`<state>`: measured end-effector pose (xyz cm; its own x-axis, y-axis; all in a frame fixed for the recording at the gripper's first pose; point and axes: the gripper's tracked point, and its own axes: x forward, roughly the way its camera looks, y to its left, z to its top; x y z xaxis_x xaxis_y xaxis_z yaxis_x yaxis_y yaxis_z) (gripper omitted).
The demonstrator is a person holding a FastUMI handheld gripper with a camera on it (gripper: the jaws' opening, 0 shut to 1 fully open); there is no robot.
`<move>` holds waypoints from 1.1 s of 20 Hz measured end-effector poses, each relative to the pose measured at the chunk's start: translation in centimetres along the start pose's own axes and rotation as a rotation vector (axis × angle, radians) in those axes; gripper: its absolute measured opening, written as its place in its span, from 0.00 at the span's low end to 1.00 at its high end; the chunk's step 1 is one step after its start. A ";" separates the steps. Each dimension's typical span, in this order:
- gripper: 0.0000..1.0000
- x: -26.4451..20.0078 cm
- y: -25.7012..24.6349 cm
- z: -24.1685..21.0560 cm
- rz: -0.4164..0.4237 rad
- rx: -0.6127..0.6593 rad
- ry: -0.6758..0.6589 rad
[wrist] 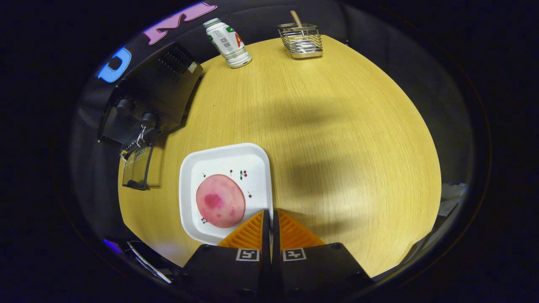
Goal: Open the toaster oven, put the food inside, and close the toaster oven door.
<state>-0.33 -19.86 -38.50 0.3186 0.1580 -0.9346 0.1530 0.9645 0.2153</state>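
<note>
table (337,126): matt wood grain | plate (189,198): glossy, smooth | basket (301,42): shiny metal wire

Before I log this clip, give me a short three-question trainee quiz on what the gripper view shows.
1. True or false: the toaster oven door hangs open.
2. What lies on the white square plate? A) pink round slice B) bread roll C) fried egg
3. Fill in: the hand-held gripper has its fingers ____, at the plate's near edge.

Key:
1. True; the glass door is dropped down toward the table.
2. A; the pink round slice sits on the plate, just ahead of the fingers and to one side.
3. Closed; they are pressed together with nothing visibly held between them.
</note>
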 end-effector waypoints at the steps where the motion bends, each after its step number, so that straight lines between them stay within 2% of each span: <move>1: 0.05 0.0 0.2 -0.3 0.017 0.040 0.003; 7: 0.05 -2.7 2.3 -3.1 0.181 0.267 -0.047; 16: 0.05 -8.2 4.1 -5.4 0.272 0.551 -0.216; 22: 0.05 -10.9 8.9 -5.5 0.362 0.678 -0.273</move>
<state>-7.55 -11.85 -27.91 0.6602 0.2935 -0.6914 0.5022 0.5121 0.6968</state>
